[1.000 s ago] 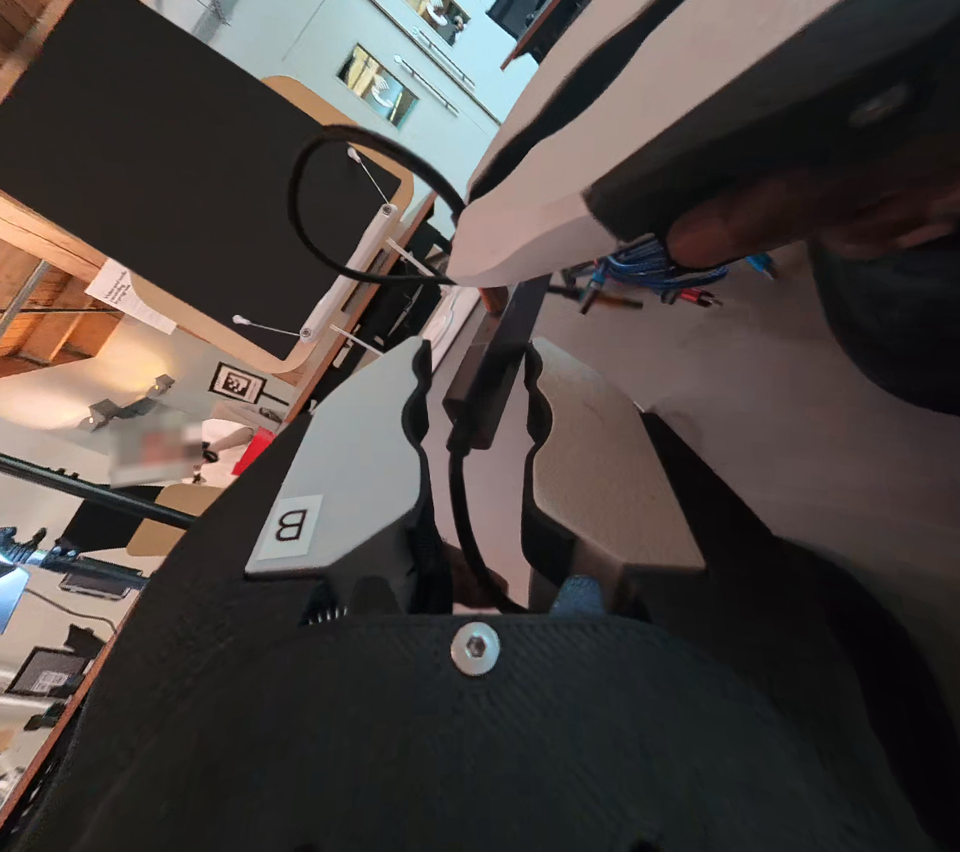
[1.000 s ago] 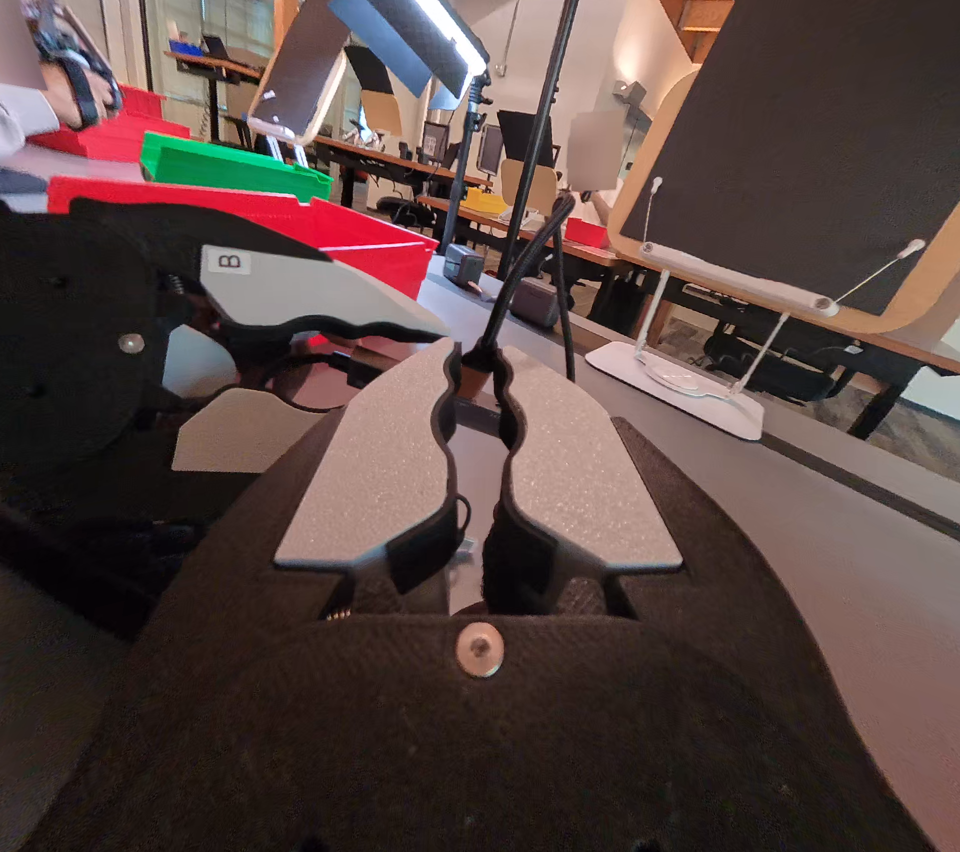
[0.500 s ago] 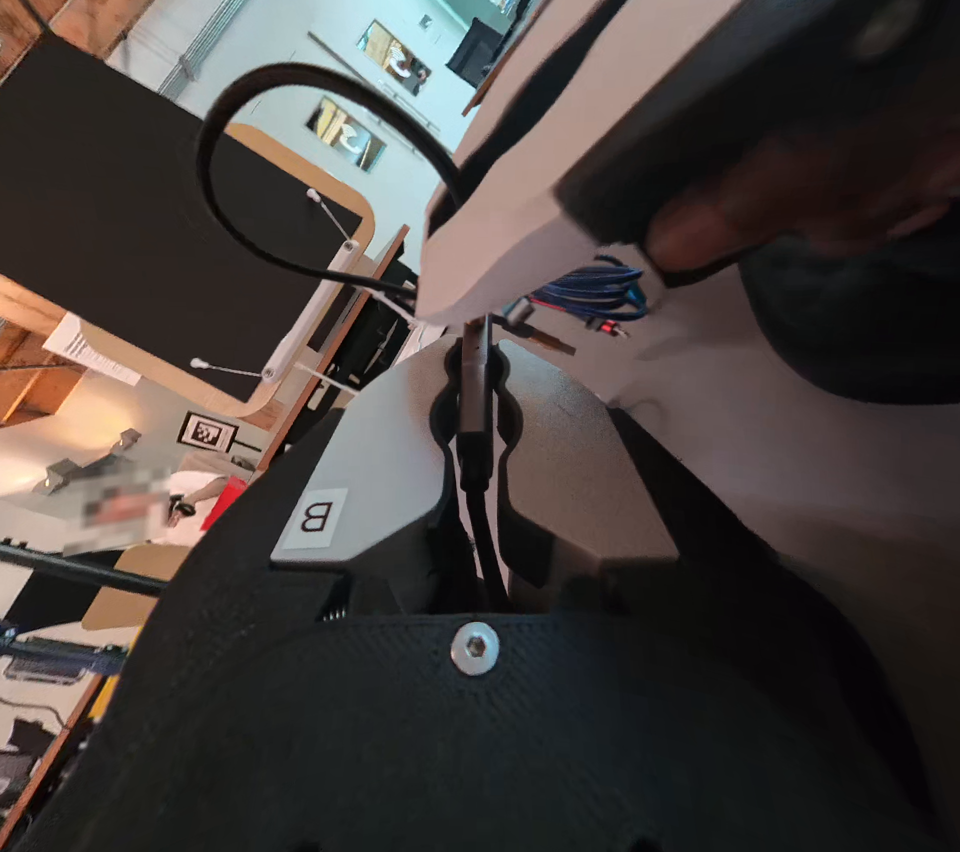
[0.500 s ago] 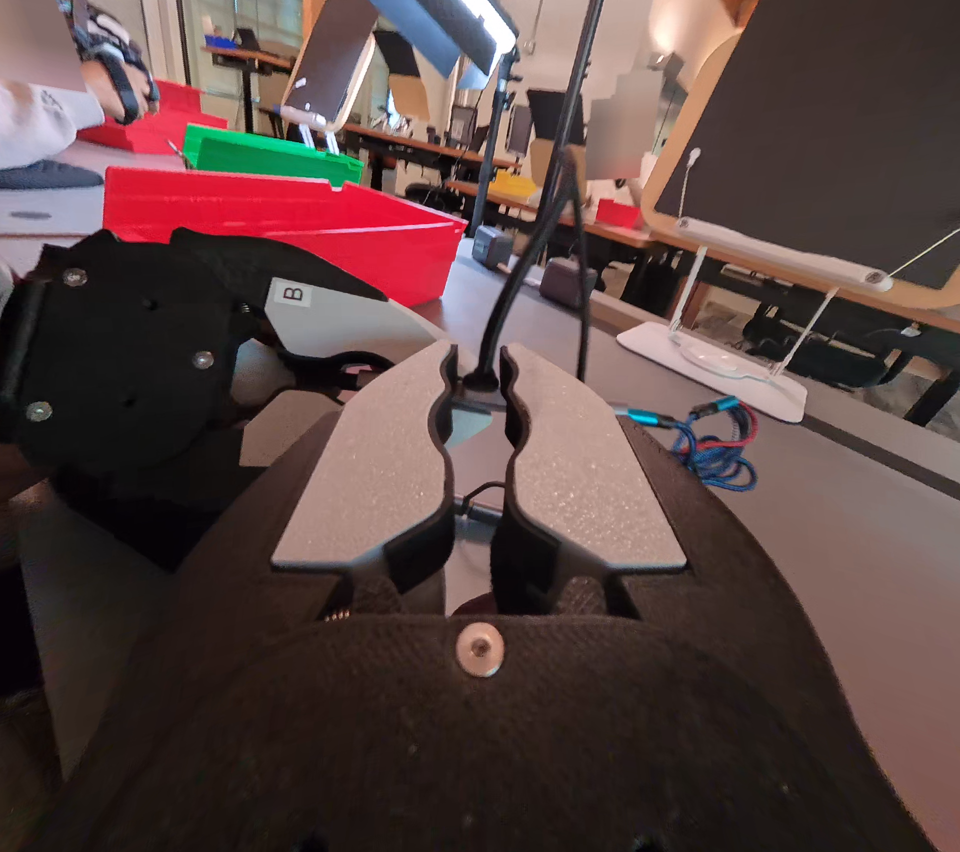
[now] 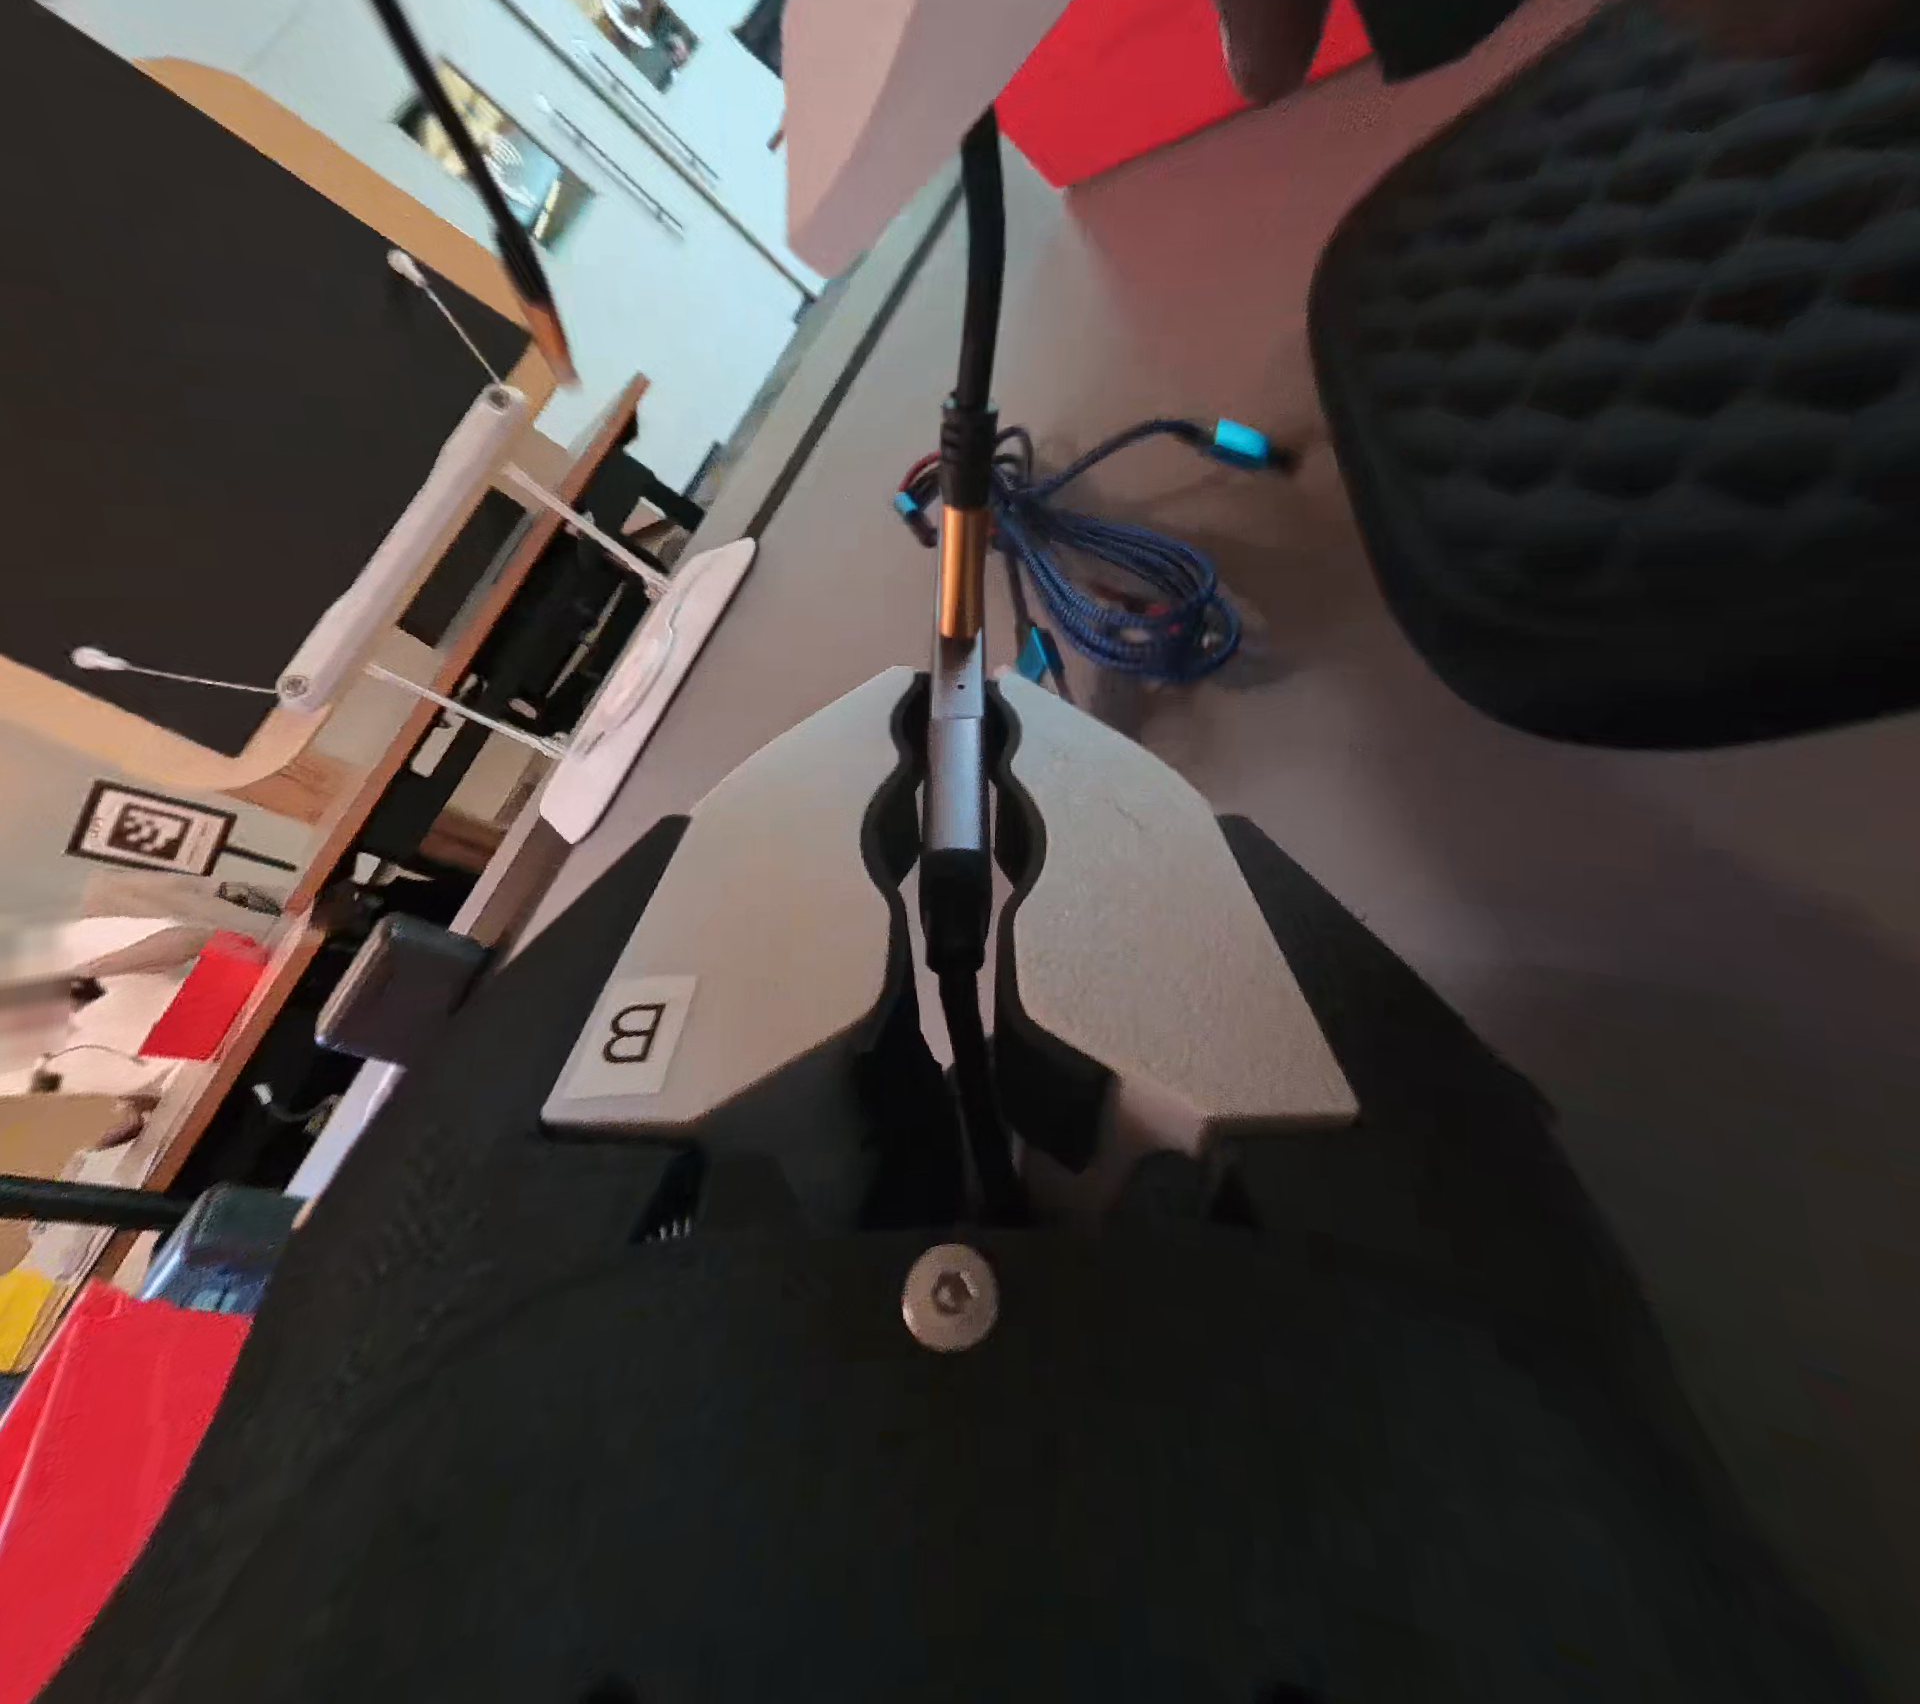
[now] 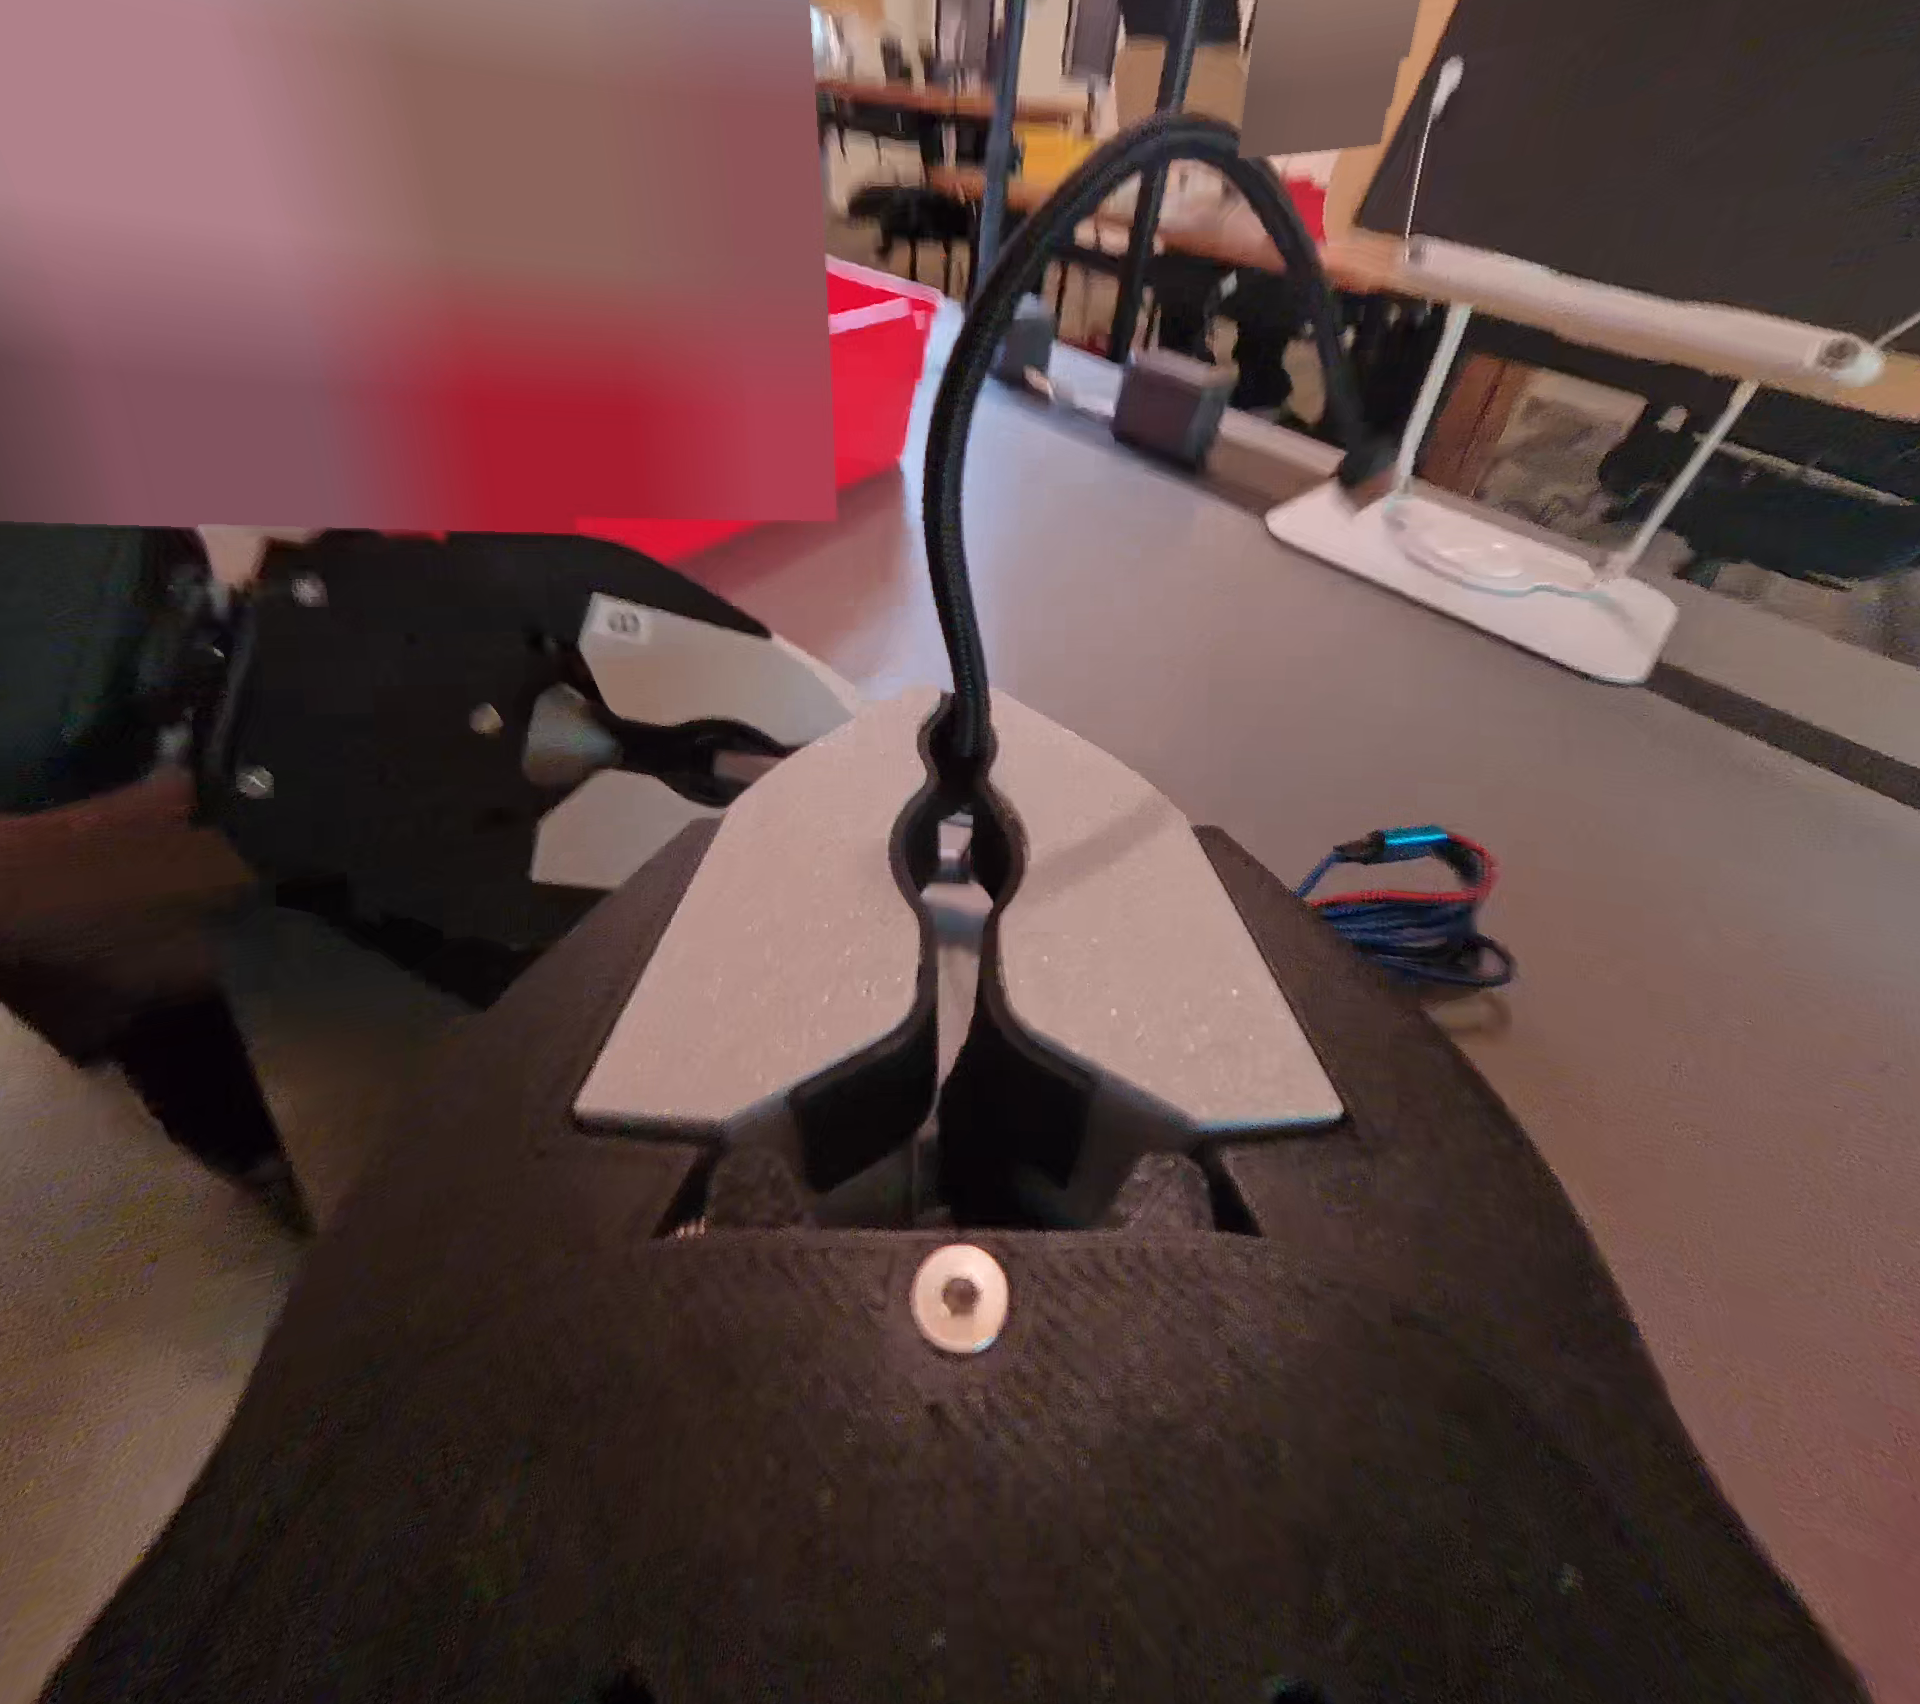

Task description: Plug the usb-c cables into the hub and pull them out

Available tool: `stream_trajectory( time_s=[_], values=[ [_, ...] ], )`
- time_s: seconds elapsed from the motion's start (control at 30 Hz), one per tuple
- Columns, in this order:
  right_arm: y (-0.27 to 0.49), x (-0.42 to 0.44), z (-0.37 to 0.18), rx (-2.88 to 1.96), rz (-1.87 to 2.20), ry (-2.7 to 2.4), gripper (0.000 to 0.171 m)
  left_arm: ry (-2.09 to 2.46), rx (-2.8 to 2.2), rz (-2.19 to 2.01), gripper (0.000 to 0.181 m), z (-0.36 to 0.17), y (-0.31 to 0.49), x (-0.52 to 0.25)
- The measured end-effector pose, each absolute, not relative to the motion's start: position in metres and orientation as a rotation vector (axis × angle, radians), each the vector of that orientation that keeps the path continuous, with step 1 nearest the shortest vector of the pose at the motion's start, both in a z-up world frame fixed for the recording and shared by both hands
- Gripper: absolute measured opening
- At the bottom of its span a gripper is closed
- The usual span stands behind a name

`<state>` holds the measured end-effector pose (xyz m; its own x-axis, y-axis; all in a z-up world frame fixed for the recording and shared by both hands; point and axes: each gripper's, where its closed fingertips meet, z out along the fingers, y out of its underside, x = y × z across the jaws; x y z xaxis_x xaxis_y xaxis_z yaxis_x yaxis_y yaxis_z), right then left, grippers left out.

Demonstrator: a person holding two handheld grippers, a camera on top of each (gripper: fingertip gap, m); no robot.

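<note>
The hub (image 5: 951,781) is clamped in the left gripper (image 5: 954,698). The braided black cable (image 6: 961,511), stiff yet springy, is pinched by the right gripper (image 6: 956,719). The orange plug (image 5: 958,558), at 12 o'clock, is judged the firmer hold.

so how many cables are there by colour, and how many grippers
black cable: 1, plugged into the hub
blue cable bundle: 1, coiled on the table; I can't tell how many cables it holds
grippers: 2, left gripper and right gripper
total: 4
</note>
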<state>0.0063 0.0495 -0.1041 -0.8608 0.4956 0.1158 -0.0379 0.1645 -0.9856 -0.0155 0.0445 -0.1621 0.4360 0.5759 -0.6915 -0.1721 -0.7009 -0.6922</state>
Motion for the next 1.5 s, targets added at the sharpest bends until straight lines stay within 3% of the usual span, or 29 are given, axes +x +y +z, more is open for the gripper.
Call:
stream_trajectory(
  time_s=[0.13, 0.27, 0.43, 0.8, 0.87, 0.93, 1.1, 1.5],
  values=[
    [0.045, 0.008, -0.106, -0.286, 1.655, -2.032, 0.0, -0.34, -1.986, 1.361, 0.009, -0.164, 0.044, -0.018],
    [0.037, 0.012, -0.132, -0.346, 1.606, -2.184, 0.027, -0.357, -1.969, 1.365, 0.01, -0.162, 0.043, -0.018],
    [0.028, 0.003, -0.14, -0.373, 1.541, -2.128, 0.013, -0.33, -1.967, 1.369, 0.01, -0.162, 0.044, -0.015],
    [0.032, 0.008, -0.14, -0.459, 1.583, -2.133, 0.012, -0.376, -1.99, 1.308, 0.008, -0.169, 0.046, -0.014],
    [0.026, 0.03, -0.104, -0.357, 1.667, -1.962, 0.011, -0.556, -2.172, 1.304, 0.01, -0.192, 0.019, -0.031],
    [0.048, 0.011, -0.1, -0.345, 1.455, -1.937, 0.011, -0.502, -2.078, 1.303, 0.009, -0.181, 0.025, -0.025],
    [0.098, -0.009, -0.102, -0.398, 1.447, -2.097, 0.011, -0.482, -2.048, 1.295, 0.01, -0.176, 0.025, -0.027],
    [0.185, -0.007, -0.033, -0.428, 1.317, -1.944, 0.012, -0.495, -1.967, 1.31, 0.01, -0.157, 0.017, -0.02]
  ],
)
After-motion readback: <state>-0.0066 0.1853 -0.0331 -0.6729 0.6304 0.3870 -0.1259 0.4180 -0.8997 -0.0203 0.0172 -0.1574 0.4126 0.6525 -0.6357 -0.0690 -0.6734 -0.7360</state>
